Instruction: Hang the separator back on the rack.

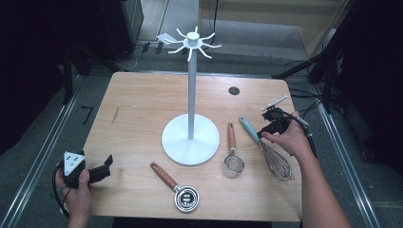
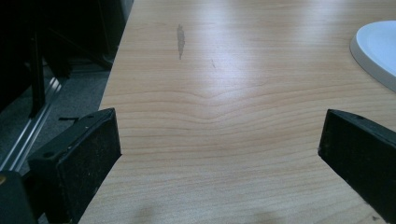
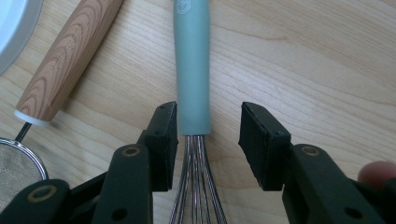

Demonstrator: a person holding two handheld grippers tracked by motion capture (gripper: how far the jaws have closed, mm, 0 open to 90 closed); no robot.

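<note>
A whisk with a teal handle and wire loops lies on the wooden table at the right. My right gripper hangs over the lower end of that handle, its jaws open on either side of it with a small gap on the right side; midpoint. A white hook stand rises from a round base at the table's middle. My left gripper is held open at the table's front left corner, nothing between its jaws.
A small strainer with a wooden handle lies left of the whisk. A measuring spoon with a wooden handle lies near the front edge. The stand's white base sits ahead and right of my left gripper. Dark floor and stands surround the table.
</note>
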